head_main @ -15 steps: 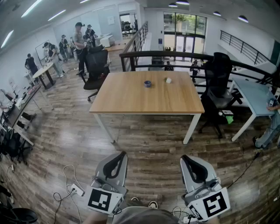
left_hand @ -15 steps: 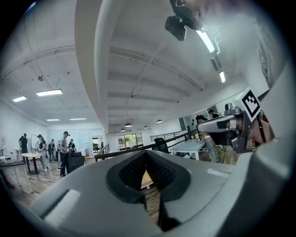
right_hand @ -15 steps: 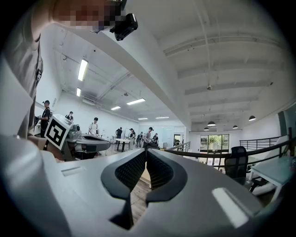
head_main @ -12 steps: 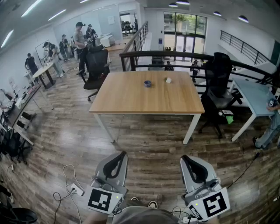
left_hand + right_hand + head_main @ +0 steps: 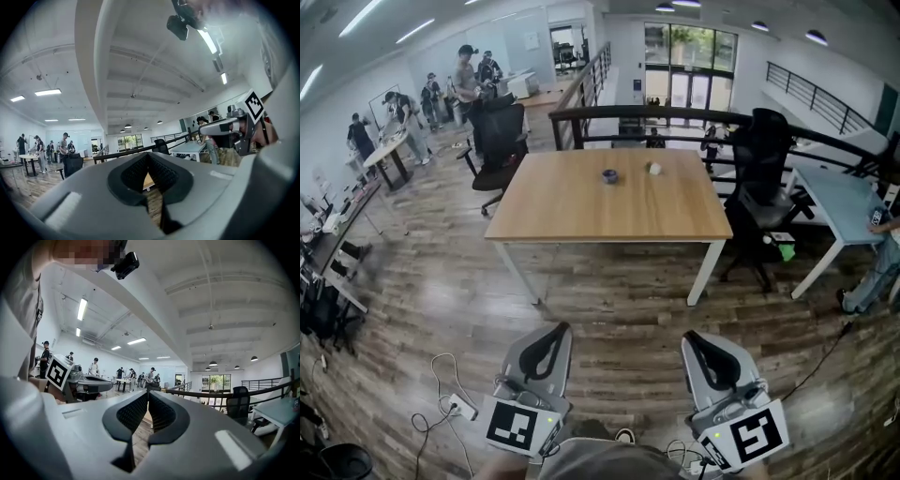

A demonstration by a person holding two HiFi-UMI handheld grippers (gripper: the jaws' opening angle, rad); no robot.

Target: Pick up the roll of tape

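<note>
The roll of tape point(image 5: 610, 175), small, dark and bluish, lies on the far half of a wooden table point(image 5: 581, 211) in the head view. A small white object point(image 5: 655, 169) sits just right of it. My left gripper point(image 5: 555, 329) and right gripper point(image 5: 693, 337) hang low at the bottom of that view, over the floor and well short of the table. Both are shut with nothing between the pads. In the left gripper view the gripper point(image 5: 148, 155) points level toward the table, and the right gripper point(image 5: 148, 393) does the same in its own view.
Black office chairs stand at the table's far left point(image 5: 499, 141) and right point(image 5: 761, 178). A light blue desk point(image 5: 834, 202) is at the right. A dark railing point(image 5: 675, 114) runs behind the table. Cables and a power strip point(image 5: 455, 405) lie on the wooden floor. People stand at the far left point(image 5: 467, 80).
The head view has shifted a little, so the table sits slightly further left and higher in the picture. Both grippers stay shut and low.
</note>
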